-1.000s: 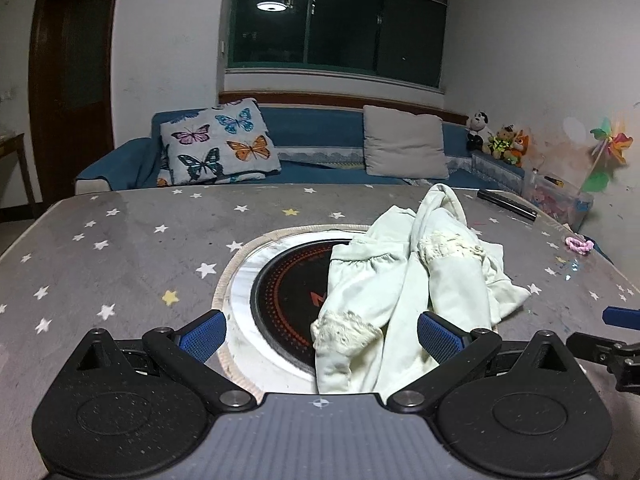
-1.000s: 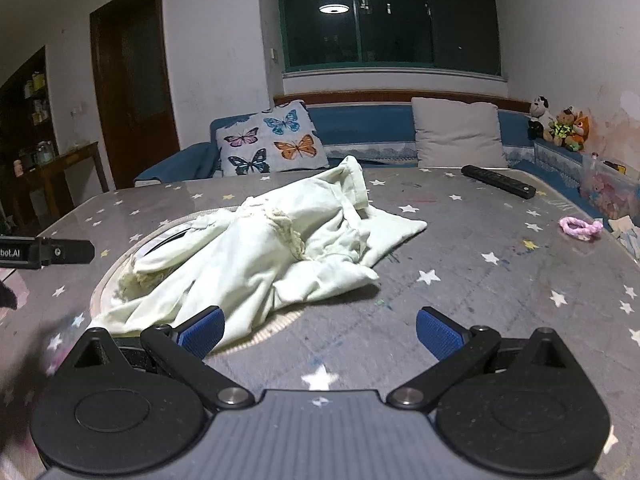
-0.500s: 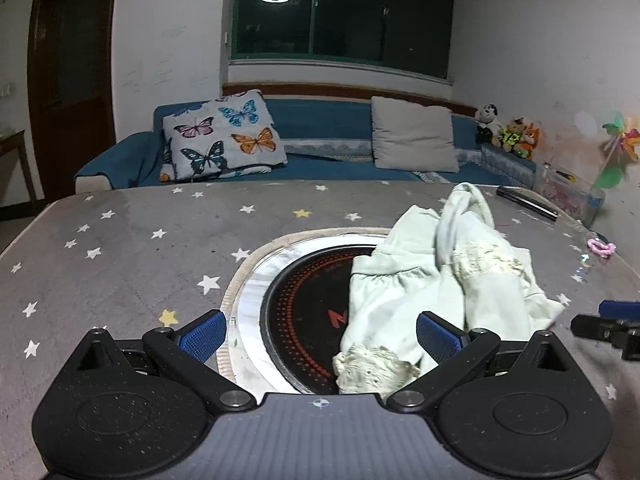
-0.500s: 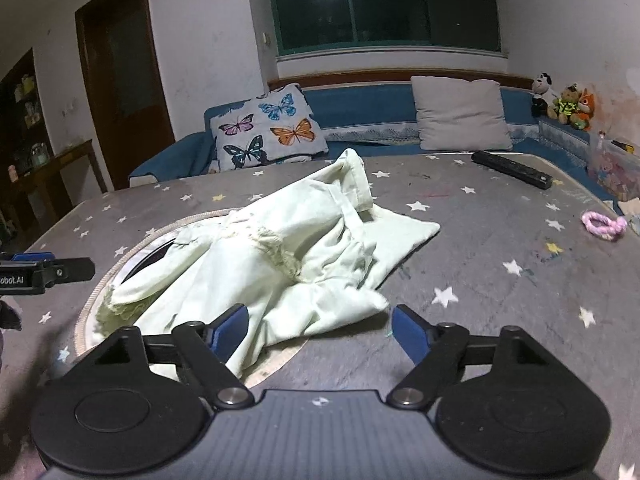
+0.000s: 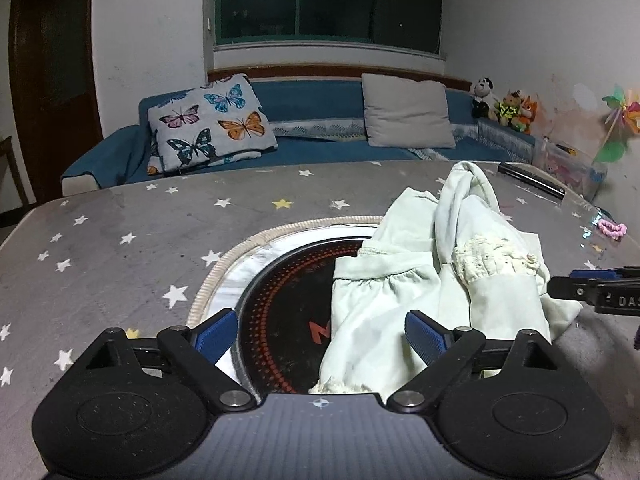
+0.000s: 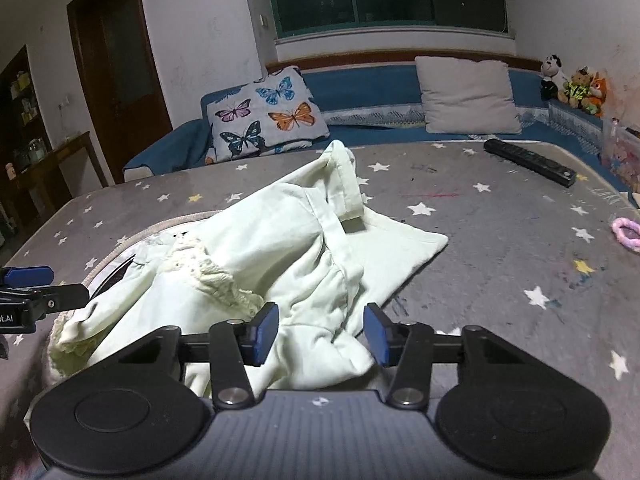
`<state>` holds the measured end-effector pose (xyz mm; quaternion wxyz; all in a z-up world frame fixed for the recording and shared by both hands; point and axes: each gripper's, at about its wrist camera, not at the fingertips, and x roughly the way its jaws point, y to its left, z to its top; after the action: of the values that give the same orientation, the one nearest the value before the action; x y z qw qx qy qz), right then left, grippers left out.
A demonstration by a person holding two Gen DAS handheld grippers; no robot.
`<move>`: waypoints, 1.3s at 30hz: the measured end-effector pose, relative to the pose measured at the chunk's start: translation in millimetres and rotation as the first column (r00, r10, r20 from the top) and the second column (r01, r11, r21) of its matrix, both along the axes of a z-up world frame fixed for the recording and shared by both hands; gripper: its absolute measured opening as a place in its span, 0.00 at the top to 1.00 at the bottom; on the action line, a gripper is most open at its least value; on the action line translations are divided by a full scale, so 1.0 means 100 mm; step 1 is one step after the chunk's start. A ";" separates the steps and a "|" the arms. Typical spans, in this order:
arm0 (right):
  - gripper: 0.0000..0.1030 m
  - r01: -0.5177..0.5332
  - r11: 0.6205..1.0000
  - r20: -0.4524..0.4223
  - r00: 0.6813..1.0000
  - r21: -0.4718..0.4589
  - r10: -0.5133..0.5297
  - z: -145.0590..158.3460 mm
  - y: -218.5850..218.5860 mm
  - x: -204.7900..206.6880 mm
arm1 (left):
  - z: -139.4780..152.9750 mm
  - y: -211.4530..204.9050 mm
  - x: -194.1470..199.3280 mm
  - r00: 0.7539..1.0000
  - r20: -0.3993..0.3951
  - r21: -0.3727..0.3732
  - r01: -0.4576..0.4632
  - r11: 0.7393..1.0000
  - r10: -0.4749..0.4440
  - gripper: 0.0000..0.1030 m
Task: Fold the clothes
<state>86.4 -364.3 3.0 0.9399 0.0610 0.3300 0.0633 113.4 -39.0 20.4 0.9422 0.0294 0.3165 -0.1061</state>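
The crumpled garment (image 6: 280,264) is straddled at its near edge by the closing right gripper (image 6: 322,334), while the wider left gripper (image 5: 320,336), also closing, is set at its left end.

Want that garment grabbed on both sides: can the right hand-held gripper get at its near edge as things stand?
Probably yes. The right hand-held gripper is closing with the pale green garment's near fold between its pads, nothing blocking; they don't seem to pinch it yet.

Both wrist views sit low, close over the counter (image 5: 120,248), angled downward toward the sofa (image 6: 372,84). Shared: crumpled garment (image 5: 432,280), butterfly pillow (image 6: 264,114); each sees the other's tip.
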 end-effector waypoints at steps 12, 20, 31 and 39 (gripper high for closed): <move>0.93 -0.036 0.999 -0.008 0.999 -0.027 0.035 -0.04 0.07 0.10 | -0.16 -0.05 0.15 0.998 -0.057 0.006 0.017 1.000 -0.017 0.18; 0.94 -0.002 0.997 0.073 0.997 -0.079 0.008 0.24 -0.02 -0.27 | -0.20 -0.03 0.14 0.997 -0.073 0.004 0.016 1.000 -0.016 0.22; 0.94 0.058 0.989 -0.025 0.998 -0.136 -0.062 0.17 -0.32 -0.93 | -0.26 0.03 0.06 0.996 -0.088 0.024 0.033 0.999 -0.030 0.30; 0.84 0.043 0.996 -0.097 0.994 -0.075 -0.050 0.15 -0.48 -1.25 | -0.20 0.06 0.01 0.996 -0.083 0.053 0.051 0.997 -0.046 0.31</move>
<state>-39.0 -411.9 18.3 0.9252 0.0377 0.3768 0.0262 114.1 -33.0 0.4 0.9245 0.0585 0.3566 -0.1213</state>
